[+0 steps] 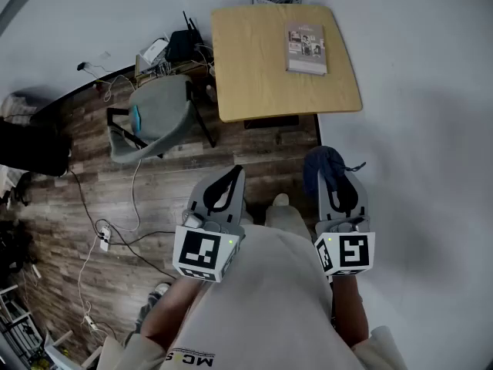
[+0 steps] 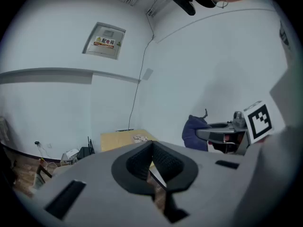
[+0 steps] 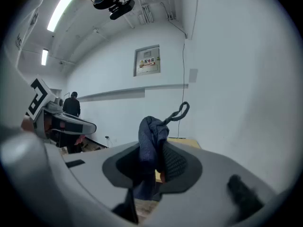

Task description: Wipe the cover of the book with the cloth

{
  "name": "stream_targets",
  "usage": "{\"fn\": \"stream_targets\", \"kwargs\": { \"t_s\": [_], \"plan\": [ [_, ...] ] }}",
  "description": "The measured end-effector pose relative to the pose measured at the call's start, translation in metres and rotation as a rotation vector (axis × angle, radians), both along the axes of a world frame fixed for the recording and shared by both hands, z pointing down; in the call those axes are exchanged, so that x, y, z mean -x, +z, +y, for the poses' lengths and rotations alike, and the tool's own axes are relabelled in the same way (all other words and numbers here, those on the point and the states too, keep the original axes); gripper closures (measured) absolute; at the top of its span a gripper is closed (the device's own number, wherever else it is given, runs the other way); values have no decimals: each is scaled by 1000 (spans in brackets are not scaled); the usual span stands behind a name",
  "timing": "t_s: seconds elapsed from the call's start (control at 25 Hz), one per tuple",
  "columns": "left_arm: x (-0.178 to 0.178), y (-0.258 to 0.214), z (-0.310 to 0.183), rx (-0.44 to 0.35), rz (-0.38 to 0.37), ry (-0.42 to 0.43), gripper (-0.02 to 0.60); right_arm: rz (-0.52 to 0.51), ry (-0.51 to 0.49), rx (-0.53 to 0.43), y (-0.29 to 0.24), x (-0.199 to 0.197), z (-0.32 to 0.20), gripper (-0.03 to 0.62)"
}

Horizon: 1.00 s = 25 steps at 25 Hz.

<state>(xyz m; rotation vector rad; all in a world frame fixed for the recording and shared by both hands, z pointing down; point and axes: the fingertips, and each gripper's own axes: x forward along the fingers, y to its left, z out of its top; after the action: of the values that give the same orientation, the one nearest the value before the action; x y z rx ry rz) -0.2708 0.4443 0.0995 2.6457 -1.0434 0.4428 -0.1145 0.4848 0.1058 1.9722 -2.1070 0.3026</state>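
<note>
One book (image 1: 306, 49) lies on the one wooden table (image 1: 254, 83), upper centre of the head view; its cover print is too small to read. The right gripper (image 3: 160, 151) pinches one dark blue cloth (image 1: 322, 166), whose lower end is hidden behind the jaws. The left gripper (image 2: 152, 145) is closed and empty.

The place looks like a sparse office or lab workroom. Plain white walls meet a dark wood-plank floor (image 1: 177, 179). A small light-wood table (image 1: 262, 91) stands against the wall with a grey chair (image 1: 158, 114) beside its left edge. Loose cables (image 1: 135, 199) and a power strip (image 1: 103, 238) trail over the floor. An electrical box (image 3: 147, 60) hangs on the wall, under ceiling tube lights (image 3: 60, 8).
</note>
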Motion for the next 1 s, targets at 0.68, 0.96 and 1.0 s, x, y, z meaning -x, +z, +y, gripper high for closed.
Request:
{"fn": "stream_targets", "kwargs": {
  "t_s": [0.68, 0.96, 1.0],
  "plan": [
    [-65, 1, 20, -24, -44, -3, 571, -27, -19, -59, -13, -65, 25, 488],
    [-92, 12, 24, -3, -63, -43, 572, -52, 6, -62, -5, -111, 32, 488],
    [-94, 14, 23, 4, -64, -48, 572, -57, 6, -60, -3, -117, 31, 488]
  ]
}}
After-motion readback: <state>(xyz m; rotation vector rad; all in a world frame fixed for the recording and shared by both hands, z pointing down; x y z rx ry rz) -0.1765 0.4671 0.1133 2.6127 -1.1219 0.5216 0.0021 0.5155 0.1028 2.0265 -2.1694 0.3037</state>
